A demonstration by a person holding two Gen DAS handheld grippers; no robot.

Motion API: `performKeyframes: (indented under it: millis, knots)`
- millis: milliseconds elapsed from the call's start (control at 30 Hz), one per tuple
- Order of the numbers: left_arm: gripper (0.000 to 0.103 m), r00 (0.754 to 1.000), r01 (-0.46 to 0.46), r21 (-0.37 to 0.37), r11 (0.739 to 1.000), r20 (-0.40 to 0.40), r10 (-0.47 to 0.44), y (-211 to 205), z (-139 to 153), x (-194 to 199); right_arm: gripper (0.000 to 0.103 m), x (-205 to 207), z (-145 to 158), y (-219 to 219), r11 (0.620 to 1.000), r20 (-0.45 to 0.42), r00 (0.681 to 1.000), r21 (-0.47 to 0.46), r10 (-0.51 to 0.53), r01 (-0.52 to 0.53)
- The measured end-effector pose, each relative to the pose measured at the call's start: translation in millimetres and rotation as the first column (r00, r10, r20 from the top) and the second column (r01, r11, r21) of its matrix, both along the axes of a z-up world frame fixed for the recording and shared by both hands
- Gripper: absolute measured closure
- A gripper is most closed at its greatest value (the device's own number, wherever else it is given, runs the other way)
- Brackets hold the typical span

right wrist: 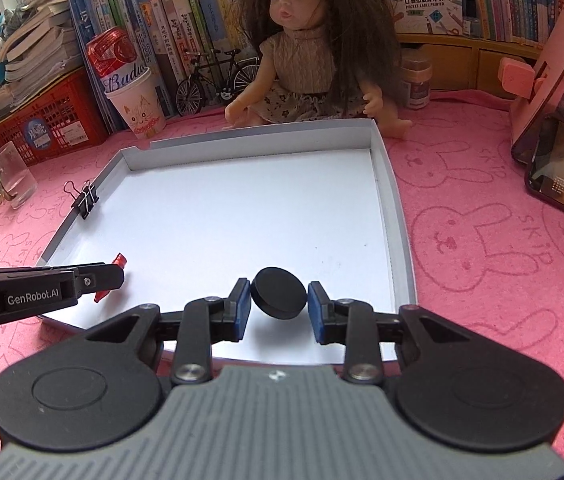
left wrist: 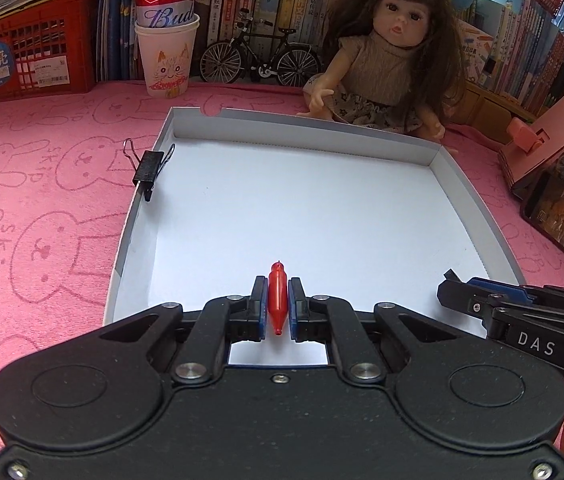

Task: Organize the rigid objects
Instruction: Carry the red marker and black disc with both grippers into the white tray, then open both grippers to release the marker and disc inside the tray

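Note:
A shallow white cardboard tray [left wrist: 454, 168] [right wrist: 396, 216] lies on the pink cloth. My left gripper [left wrist: 278, 300] is shut on a red pointed plastic piece [left wrist: 277, 296], held over the tray's near edge; the piece's ends also show in the right wrist view [right wrist: 120, 260] beside the left gripper [right wrist: 100, 276]. My right gripper [right wrist: 278, 300] is shut on a black round disc [right wrist: 279, 297], tilted, above the tray's near right part. The right gripper's fingers show at the right of the left wrist view [left wrist: 482, 296]. A black binder clip [left wrist: 148, 170] [right wrist: 87, 200] is clamped on the tray's left wall.
A doll [left wrist: 386, 64] [right wrist: 306, 48] sits behind the tray. A paper cup with a can [left wrist: 166, 52] [right wrist: 136, 100], a toy bicycle [left wrist: 260, 58], a red crate [left wrist: 26, 56] and books line the back. A glass [right wrist: 10, 178] stands left. A pink stand with a phone [right wrist: 562, 160] stands right.

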State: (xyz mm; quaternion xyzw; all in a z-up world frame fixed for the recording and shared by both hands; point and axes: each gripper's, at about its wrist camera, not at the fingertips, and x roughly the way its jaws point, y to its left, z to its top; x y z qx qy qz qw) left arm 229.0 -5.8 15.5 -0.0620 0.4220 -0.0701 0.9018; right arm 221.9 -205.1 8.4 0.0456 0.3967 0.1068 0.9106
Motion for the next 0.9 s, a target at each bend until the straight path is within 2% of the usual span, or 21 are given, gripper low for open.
performKeyframes:
  millis: [533,700,800,867,900]
  knots:
    - [0.092,1.0,0.005,0.045,0.999,0.01,-0.005,-5.9,-4.8,0.5,0.067,2.1,-6.7,7.9,0.999,-0.008,1.0,-0.041,0.002,-0.002]
    - [0.089,1.0,0.011,0.045,0.999,0.012,-0.011,-7.1,-3.4,-1.7,0.062,1.4,-6.5,7.9,0.999,-0.004,1.0,-0.033,0.002,-0.002]
    - [0.082,1.0,0.012,0.042,0.999,0.016,-0.013,-7.0,-1.2,-4.7,0.049,-1.2,-5.0,7.5,1.0,0.005,1.0,-0.029,0.004,-0.004]
    - [0.068,1.0,0.013,0.041,0.999,0.027,-0.014,-6.6,1.4,-7.7,0.048,-3.5,-3.0,8.2,0.999,0.015,1.0,-0.036,0.004,-0.004]
    - [0.065,0.999,0.012,0.043,0.999,0.036,-0.014,-6.6,3.2,-9.8,0.047,-4.7,-2.0,8.3,0.999,0.02,1.0,-0.038,0.004,-0.004]
